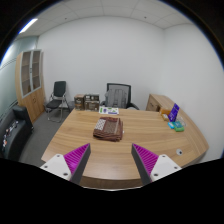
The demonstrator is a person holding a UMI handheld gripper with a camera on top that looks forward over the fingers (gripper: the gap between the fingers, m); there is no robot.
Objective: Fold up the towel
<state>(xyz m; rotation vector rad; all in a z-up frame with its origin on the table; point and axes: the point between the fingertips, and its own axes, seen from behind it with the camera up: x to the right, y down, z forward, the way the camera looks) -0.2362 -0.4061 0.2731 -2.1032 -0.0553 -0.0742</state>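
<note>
Towel [108, 128], seemingly folded, lies on table [150, 135] beyond spread, empty jaws.

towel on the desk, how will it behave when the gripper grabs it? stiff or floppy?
Probably floppy: the towel lies as a soft folded stack on the desk, so pinching one edge would likely lift only the top layers. Likely light, and it may slide on the smooth wood if pushed. The gripper is open, well short of it.

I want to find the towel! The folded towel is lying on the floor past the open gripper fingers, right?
Not quite. In the gripper view the folded towel lies on the wooden table, not on the floor. It is beyond the open gripper fingers, as you said.
</note>
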